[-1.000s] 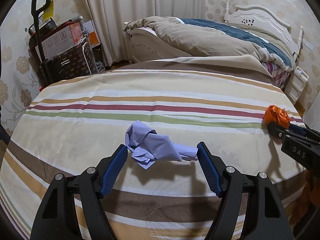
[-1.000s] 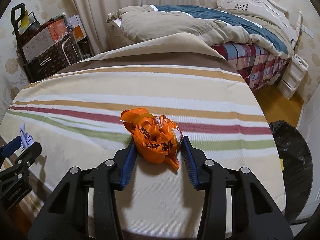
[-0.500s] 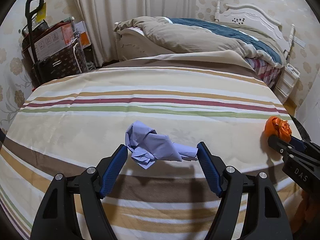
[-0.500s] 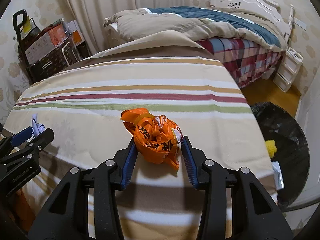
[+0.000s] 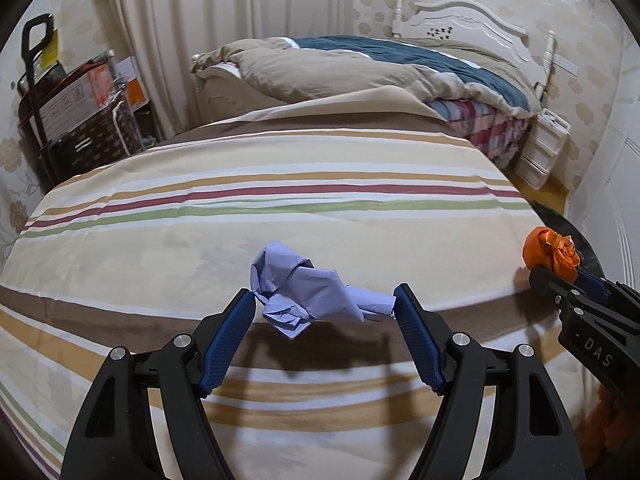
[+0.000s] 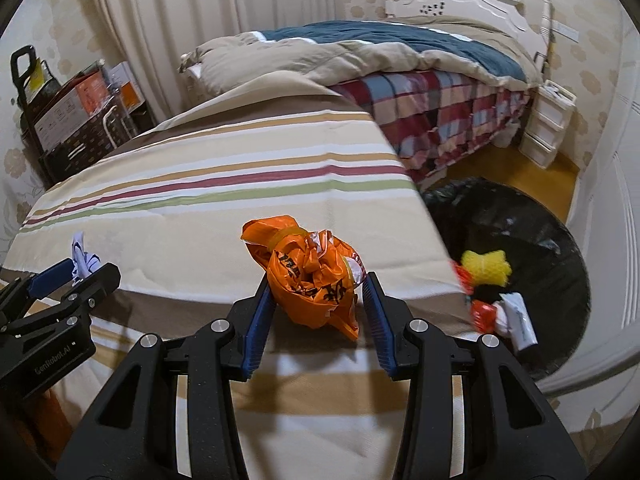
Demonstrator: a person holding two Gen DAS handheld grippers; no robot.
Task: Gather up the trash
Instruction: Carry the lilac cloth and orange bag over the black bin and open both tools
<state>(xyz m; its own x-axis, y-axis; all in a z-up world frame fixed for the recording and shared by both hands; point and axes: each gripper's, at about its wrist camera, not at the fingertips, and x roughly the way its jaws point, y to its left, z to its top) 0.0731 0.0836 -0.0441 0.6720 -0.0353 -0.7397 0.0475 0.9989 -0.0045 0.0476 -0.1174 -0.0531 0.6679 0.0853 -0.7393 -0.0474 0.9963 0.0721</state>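
Step in hand: carry both pieces of trash to the black-lined bin point(image 6: 532, 240), judged from how things lie.
Left tool point(image 5: 324, 306): clamped on the crumpled blue paper point(image 5: 304, 288); both blue pads press its ends.
Right tool point(image 6: 318, 294): clamped on the orange plastic bag point(image 6: 312, 276); the wad fills the gap between the pads.
Blue paper, place: in the left tool, clear of the striped bed cover point(image 5: 280, 204); its shadow falls on the cover at 6 o'clock below it.
Orange bag, place: in the right tool above the cover's near edge; the bin lies at 3 o'clock from it in the right wrist view.
Blue paper, long axis: runs 9 to 3 o'clock, pad to pad; the bulky crumpled end is at 9 o'clock, the thin twisted tail at 3 o'clock.
Orange bag, long axis: roughly 11 to 5 o'clock; a knotted top points to 11 o'clock, a loose flap hangs toward 5 o'clock.
Bin contents: a yellow item point(image 6: 486, 266) and small wrappers are visible inside.
Technique: hold each grip firm until the tool is over the bin mouth, then let go.
Caution, left: the right pad holds only the thin tail; a jolt may free it.
Caution, right: the hanging flap may snag the rim, so approach from above.
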